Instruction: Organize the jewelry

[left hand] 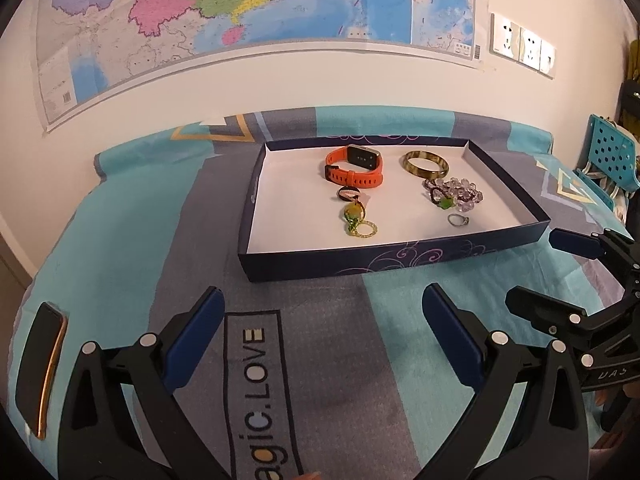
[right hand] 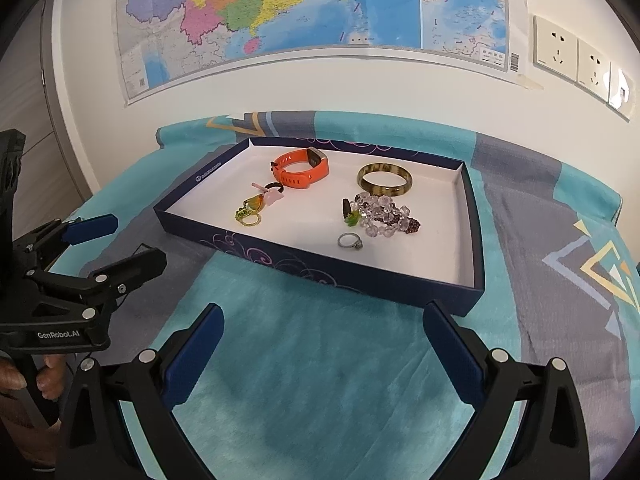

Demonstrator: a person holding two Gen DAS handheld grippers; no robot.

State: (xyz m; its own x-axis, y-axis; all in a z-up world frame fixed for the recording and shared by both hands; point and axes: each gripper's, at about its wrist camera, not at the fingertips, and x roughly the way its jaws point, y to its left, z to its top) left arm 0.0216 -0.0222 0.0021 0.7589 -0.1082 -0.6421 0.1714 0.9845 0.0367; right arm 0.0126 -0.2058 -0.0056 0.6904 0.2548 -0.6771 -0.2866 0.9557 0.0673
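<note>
While both hand-held grippers gape wide and empty, your right hand-held gripper [right hand: 322, 346] sits nearer the small silver ring [right hand: 350, 240], up-frame in the shallow navy cardboard tray [right hand: 466, 216].

Tray [left hand: 400, 258]: navy walls with lilac swirls (white floor). Watch [left hand: 354, 168]: orange strap. Bangle [left hand: 425, 164]: olive-brown. Blanket [right hand: 320, 380]: teal and grey.

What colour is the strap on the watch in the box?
Orange; the watch strap shows best in the left wrist view.
</note>
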